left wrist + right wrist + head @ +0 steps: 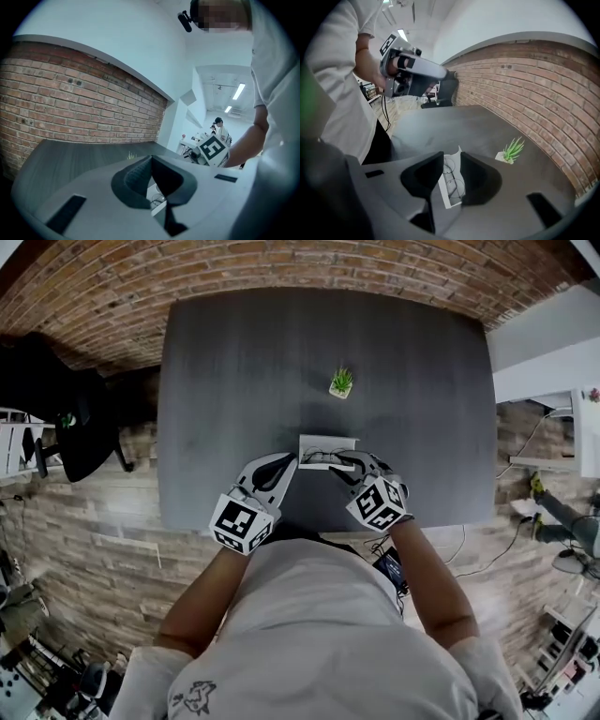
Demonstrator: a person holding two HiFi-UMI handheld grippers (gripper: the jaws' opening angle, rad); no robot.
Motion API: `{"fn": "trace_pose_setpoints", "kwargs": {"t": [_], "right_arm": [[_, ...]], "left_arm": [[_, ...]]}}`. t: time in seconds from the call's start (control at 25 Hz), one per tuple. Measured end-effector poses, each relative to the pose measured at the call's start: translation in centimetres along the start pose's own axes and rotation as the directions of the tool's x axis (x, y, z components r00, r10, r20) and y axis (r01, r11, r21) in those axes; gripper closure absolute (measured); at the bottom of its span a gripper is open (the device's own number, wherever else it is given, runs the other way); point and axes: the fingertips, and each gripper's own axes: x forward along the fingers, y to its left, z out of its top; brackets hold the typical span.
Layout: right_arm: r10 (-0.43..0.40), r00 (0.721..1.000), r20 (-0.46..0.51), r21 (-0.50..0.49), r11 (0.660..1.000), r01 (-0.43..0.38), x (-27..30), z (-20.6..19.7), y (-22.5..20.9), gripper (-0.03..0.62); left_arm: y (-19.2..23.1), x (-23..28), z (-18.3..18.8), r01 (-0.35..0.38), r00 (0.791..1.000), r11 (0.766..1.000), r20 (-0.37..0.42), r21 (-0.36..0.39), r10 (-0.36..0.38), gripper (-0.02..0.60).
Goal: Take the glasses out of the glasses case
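A: Status. Glasses case point(327, 442) lies open on the tabletop point(234, 381), near the front edge, well short of the small plant point(341, 382). Glasses point(452, 177) lie inside it, not lifted.

B: Claws?

A: Left claw point(291, 462) sits at the case's left end with its jaws together at the tips. Nothing is visible between them, and contact with the case can't be confirmed. Right claw point(452, 154) hangs over the right part of the case with its jaws a narrow gap apart; the case and lenses show through that gap.

B: Step?

A: Judged as approach to the grasp; removal not begun.

B: Next move?

A: Probably lower the right claw onto the thin wire frame, close gently, then lift straight out. The left claw should steady the case.
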Motion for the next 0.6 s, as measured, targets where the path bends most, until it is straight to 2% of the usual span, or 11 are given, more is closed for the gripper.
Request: {"fn": "trace_pose_setpoints", "kwargs": {"t": [0.32, 0.6], "right_arm": [[0.054, 0.989, -0.141, -0.033, 0.998, -0.059, 4.1, -4.2, 0.1, 0.494], [0.101, 0.964, -0.244, -0.090, 0.988, -0.126, 6.8, -6.7, 0.6, 0.502]], "left_arm": [[1.4, 0.8, -1.9, 0.017, 0.999, 0.999, -0.039, -0.029, -0.018, 0.571], [2.5, 1.7, -3.5, 0.032, 0.997, 0.999, -0.075, -0.035, -0.035, 0.571]]}}
